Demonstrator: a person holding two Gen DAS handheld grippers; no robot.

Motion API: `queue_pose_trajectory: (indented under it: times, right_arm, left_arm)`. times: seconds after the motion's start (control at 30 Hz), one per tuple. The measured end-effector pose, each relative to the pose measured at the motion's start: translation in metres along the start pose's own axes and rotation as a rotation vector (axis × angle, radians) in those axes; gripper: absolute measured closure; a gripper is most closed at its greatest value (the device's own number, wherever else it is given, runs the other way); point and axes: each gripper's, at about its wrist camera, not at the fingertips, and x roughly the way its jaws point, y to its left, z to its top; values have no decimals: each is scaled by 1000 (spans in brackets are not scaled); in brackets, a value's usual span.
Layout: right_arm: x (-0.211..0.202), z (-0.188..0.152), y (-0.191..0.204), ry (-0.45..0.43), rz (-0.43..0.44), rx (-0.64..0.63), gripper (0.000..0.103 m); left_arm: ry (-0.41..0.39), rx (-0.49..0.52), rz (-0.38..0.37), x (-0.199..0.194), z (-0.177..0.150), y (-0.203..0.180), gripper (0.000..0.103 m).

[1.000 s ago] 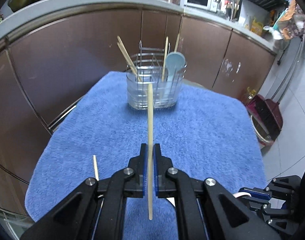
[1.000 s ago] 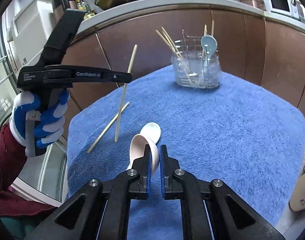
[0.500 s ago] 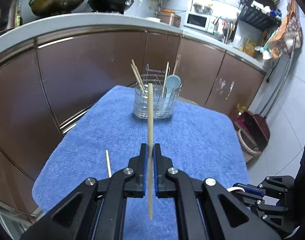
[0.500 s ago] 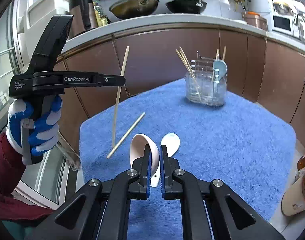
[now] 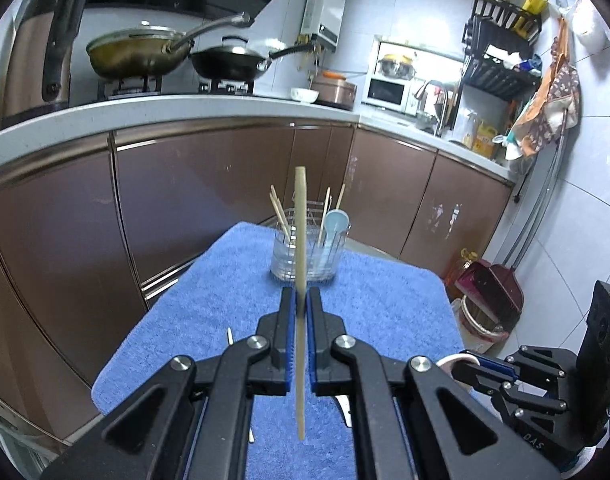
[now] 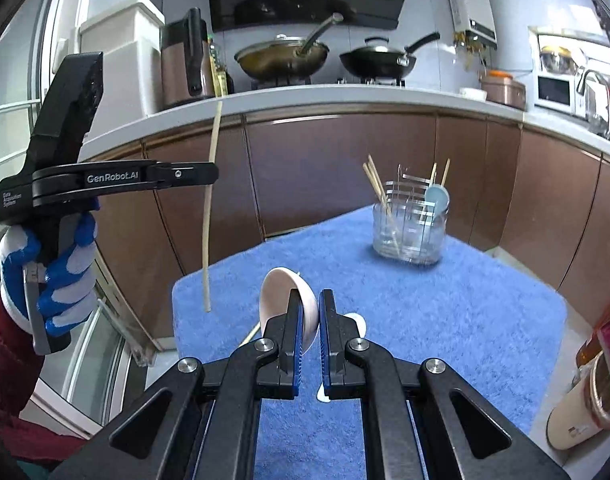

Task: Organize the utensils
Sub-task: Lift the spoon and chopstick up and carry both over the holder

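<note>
My left gripper is shut on a wooden chopstick and holds it upright, high above the blue towel; both show in the right wrist view, chopstick. My right gripper is shut on a white ceramic spoon, lifted off the towel. A clear utensil holder with several chopsticks and a pale blue spoon stands at the towel's far end, also in the right wrist view.
Another white spoon and a loose chopstick lie on the towel under my right gripper. Brown cabinets and a worktop with pans stand behind. A bottle stands at the right.
Both grippers have risen well above the towel, carrying the chopstick and the white spoon. The holder now looks farther and lower in both views.
</note>
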Motion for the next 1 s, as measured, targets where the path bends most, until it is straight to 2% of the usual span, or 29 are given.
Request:
queue_pose_trajectory:
  times: [0.23, 0.47, 0.77, 1.0]
  right_arm:
    - [-9, 16, -11, -57, -40, 13, 96]
    - [2, 53, -38, -120, -100, 9, 96]
    - [58, 111, -92, -202, -163, 14, 96]
    - [122, 160, -145, -291, -248, 17, 95]
  left_arm:
    - [-52, 24, 10, -5, 17, -14, 98]
    - [-92, 42, 18, 21, 56, -25, 98]
    - [-132, 11, 20, 100, 114, -24, 98]
    - [-138, -44, 47, 197, 155, -22, 98]
